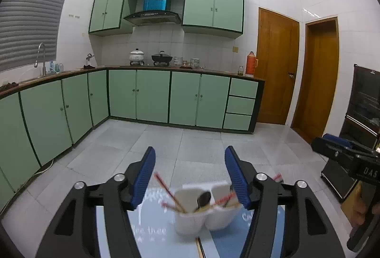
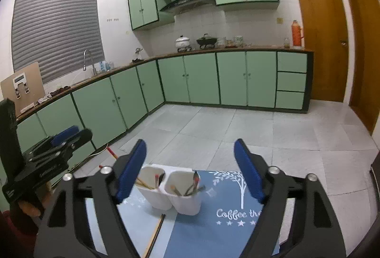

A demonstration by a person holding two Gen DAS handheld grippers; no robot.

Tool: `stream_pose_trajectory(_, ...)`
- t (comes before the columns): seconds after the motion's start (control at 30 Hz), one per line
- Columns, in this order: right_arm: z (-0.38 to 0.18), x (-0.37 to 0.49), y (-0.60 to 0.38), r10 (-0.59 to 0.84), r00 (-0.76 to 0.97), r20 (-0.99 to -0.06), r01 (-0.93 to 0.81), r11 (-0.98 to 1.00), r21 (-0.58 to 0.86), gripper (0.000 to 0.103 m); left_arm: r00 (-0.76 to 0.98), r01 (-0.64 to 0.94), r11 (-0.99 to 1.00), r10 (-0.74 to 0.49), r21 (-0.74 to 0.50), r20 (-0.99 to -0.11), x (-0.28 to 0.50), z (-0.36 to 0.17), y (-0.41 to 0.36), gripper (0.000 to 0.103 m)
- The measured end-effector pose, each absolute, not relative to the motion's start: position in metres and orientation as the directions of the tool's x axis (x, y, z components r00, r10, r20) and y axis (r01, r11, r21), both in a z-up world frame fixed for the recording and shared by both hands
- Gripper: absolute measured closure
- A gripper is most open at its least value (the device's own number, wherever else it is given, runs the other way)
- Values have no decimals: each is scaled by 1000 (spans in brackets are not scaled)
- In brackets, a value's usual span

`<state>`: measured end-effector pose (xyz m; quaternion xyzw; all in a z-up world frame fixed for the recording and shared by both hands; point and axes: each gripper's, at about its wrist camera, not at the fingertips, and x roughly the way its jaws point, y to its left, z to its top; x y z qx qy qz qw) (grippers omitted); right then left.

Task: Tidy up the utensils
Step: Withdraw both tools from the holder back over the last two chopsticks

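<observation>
A white two-compartment utensil holder [image 1: 201, 213] [image 2: 171, 194] stands on a blue mat [image 2: 225, 205]. In the left wrist view, red-tipped chopsticks [image 1: 168, 194] and a dark spoon [image 1: 204, 198] lean out of it. In the right wrist view, chopsticks [image 2: 143, 183] fill its left cup and dark utensils [image 2: 193, 184] its right. One loose chopstick [image 2: 155, 234] [image 1: 198, 246] lies on the mat in front of the holder. My left gripper [image 1: 190, 153] is open above and before the holder, with nothing between its fingers. My right gripper [image 2: 190, 144] is likewise open and holds nothing.
Green base cabinets [image 1: 152, 96] run along the far wall and the left wall, across a pale tiled floor [image 2: 237, 129]. Wooden doors [image 1: 277, 68] stand at the right, and a dark cabinet [image 1: 363, 103] beside them. Each gripper shows at the edge of the other's view.
</observation>
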<state>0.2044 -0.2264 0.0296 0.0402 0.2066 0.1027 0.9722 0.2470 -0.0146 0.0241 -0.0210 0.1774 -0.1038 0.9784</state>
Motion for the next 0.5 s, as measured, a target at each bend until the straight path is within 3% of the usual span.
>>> stream_pose_trajectory(0.07, 20, 189, -227, 192, 904, -382, -162, 981, 109, 19, 912, 194, 978, -208, -75, -354, 235, 14, -15, 40)
stream_pose_trajectory(0.23, -9, 161, -231, 149, 909, -390, -119, 988, 101, 17, 899, 164, 985, -174, -58, -402, 204, -20, -6, 35)
stream_pose_trajectory(0.5, -72, 135, -222, 121, 864, -488, -73, 990, 117, 17, 850, 106, 994, -108, -34, -516, 173, -83, 13, 31)
